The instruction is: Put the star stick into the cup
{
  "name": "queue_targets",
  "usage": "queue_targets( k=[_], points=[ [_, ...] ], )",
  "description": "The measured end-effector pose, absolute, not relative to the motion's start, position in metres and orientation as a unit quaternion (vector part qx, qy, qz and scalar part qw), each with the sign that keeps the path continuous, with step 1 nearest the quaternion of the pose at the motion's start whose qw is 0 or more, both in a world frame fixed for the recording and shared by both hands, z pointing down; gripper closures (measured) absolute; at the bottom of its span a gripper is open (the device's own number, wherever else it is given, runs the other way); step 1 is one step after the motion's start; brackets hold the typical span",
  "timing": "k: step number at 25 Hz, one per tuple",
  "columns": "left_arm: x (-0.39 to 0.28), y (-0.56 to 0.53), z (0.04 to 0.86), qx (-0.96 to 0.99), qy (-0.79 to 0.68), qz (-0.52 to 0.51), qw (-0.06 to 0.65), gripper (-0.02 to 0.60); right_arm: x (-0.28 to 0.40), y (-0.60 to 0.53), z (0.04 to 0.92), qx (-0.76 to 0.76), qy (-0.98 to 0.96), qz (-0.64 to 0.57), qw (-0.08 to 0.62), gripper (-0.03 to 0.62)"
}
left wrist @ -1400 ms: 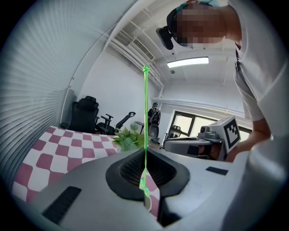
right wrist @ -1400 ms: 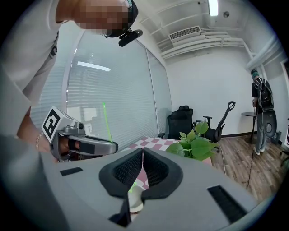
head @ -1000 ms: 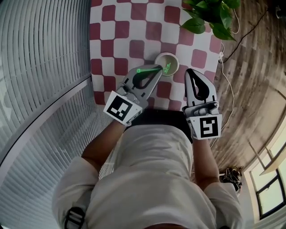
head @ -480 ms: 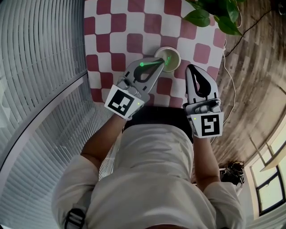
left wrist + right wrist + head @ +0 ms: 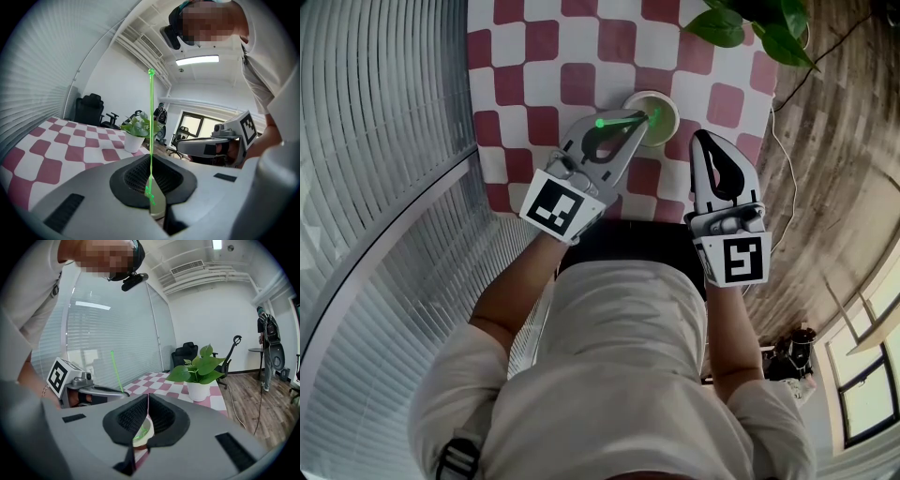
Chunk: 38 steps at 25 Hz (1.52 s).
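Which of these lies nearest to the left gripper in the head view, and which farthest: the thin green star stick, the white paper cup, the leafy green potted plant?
1. Thin green star stick: held in the jaws of the left gripper.
2. White paper cup: just beyond its tips.
3. Leafy green potted plant: far off, at the view's top right.

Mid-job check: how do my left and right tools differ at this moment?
The left tool is clamped on the thin green star stick; the right tool is shut on nothing. The left tool's tip reaches over the pale round cup; the right tool's tip sits beside the cup, apart from it. Both have their jaws closed.
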<state>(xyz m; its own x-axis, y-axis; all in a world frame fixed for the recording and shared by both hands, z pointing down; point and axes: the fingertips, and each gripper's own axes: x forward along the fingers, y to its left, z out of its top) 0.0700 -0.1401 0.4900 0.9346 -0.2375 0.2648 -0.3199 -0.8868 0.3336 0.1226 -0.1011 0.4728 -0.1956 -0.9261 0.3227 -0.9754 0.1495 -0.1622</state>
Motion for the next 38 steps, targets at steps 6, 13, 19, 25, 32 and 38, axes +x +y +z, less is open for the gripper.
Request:
queue_targets(
  k=[6,13,19,25,32,38],
  points=[
    [0.073,-0.141,0.496,0.967,-0.147,0.117,0.174,0.543,0.124,-0.1,0.48,0.628,-0.755,0.173,0.073,0.562],
    [0.073,-0.139,0.5,0.968,-0.148,0.125,0.161,0.543,0.124,-0.1,0.485,0.626,-0.756,0.175,0.075,0.562],
    [0.074,-0.139,0.501,0.969,-0.149,0.135,0.145,0.543,0.124,-0.098,0.487,0.625,-0.756,0.177,0.075,0.562],
    [0.071,-0.142,0.504,0.968,-0.156,0.15,0.127,0.541,0.123,-0.097,0.487,0.626,-0.756,0.175,0.074,0.56],
    [0.067,-0.146,0.505,0.967,-0.164,0.155,0.117,0.541,0.122,-0.096,0.485,0.626,-0.757,0.173,0.075,0.56],
    [0.06,-0.154,0.51,0.963,-0.182,0.155,0.123,0.54,0.121,-0.097,0.485,0.624,-0.758,0.172,0.076,0.56]
  ],
)
